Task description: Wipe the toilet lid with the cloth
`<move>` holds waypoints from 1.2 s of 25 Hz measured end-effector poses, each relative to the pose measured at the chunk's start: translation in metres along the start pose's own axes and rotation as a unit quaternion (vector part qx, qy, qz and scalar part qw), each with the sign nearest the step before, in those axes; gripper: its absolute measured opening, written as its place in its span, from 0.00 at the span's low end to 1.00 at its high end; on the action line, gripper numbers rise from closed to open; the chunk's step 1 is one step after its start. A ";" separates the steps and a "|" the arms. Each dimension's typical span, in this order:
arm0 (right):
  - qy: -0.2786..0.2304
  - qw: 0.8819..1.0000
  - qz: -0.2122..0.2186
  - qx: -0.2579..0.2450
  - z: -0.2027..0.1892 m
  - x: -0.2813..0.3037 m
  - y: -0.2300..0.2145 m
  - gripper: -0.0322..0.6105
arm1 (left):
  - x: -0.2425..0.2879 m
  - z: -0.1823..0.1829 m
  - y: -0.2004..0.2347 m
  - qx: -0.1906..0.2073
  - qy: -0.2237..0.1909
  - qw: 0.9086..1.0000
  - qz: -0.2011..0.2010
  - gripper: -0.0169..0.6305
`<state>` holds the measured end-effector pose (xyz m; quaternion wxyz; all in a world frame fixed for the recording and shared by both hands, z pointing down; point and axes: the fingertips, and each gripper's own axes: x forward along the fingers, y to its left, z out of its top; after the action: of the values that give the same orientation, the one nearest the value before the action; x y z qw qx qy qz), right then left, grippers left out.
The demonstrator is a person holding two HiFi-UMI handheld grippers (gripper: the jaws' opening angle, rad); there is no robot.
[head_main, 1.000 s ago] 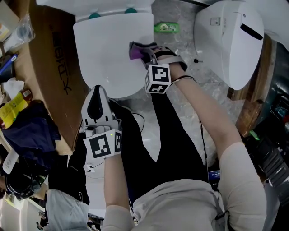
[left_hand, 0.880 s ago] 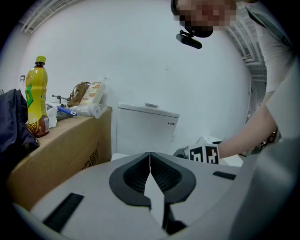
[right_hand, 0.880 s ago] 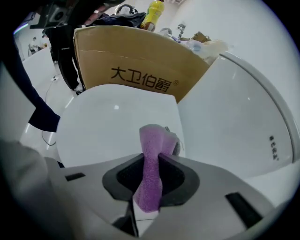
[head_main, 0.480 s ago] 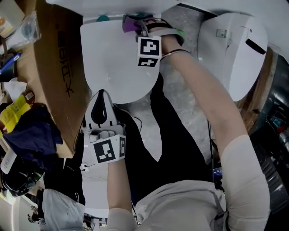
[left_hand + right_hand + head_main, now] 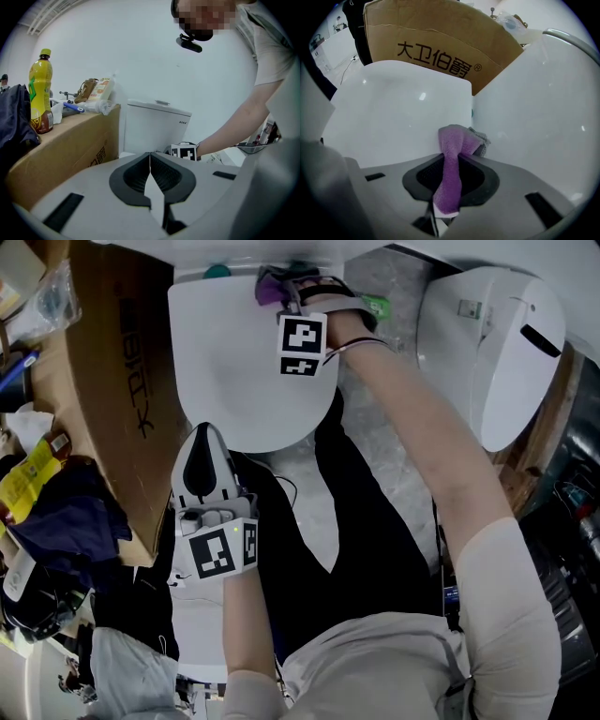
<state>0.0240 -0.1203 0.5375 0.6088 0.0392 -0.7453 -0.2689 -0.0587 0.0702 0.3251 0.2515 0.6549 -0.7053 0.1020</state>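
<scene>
Your right gripper (image 5: 286, 292) pinches the purple cloth (image 5: 451, 176) at the toilet lid (image 5: 234, 381)'s 12 o'clock edge. Your left gripper (image 5: 150, 159), pressed together and empty, hangs at 6. Wiping seems underway, not finished.

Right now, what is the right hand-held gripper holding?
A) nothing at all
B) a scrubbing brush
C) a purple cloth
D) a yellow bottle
C: in the right gripper view, the right hand-held gripper has its jaws closed on a purple cloth, whose bunched end touches the white toilet lid near its back edge.
</scene>
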 end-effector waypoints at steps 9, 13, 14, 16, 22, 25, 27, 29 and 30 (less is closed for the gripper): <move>-0.005 0.999 0.040 0.007 0.010 -0.018 0.058 0.19 | -0.012 0.000 -0.001 0.010 -0.005 1.000 -0.016 0.05; -0.007 0.998 0.059 0.009 0.017 -0.033 0.100 0.19 | -0.022 -0.007 -0.002 0.012 -0.003 1.000 -0.025 0.05; -0.007 0.998 0.062 0.009 0.018 -0.036 0.110 0.19 | -0.025 -0.008 -0.003 0.017 -0.003 0.999 -0.029 0.05; -0.007 0.998 0.069 0.007 0.022 -0.043 0.128 0.19 | -0.031 -0.009 -0.004 0.027 -0.005 0.999 -0.035 0.05; -0.009 0.996 0.090 -0.003 0.032 -0.064 0.182 0.19 | -0.052 -0.020 0.000 0.027 -0.006 0.999 -0.038 0.05; -0.009 0.995 0.098 0.001 0.037 -0.073 0.204 0.19 | -0.060 -0.029 0.002 0.026 -0.002 0.999 -0.039 0.05; -0.008 0.994 0.105 0.006 0.041 -0.079 0.219 0.19 | -0.063 -0.033 0.003 0.026 -0.001 0.999 -0.040 0.05; -0.010 0.993 0.113 0.011 0.045 -0.085 0.234 0.19 | -0.066 -0.033 0.003 0.026 -0.001 0.999 -0.040 0.05; -0.010 0.993 0.119 0.014 0.047 -0.089 0.243 0.19 | -0.066 -0.033 0.003 0.026 -0.001 0.999 -0.040 0.05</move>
<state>0.0682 0.1373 0.5624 0.6280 -0.0437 -0.7547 -0.1846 -0.0529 0.1440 0.3212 0.2375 0.6894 -0.6756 0.1091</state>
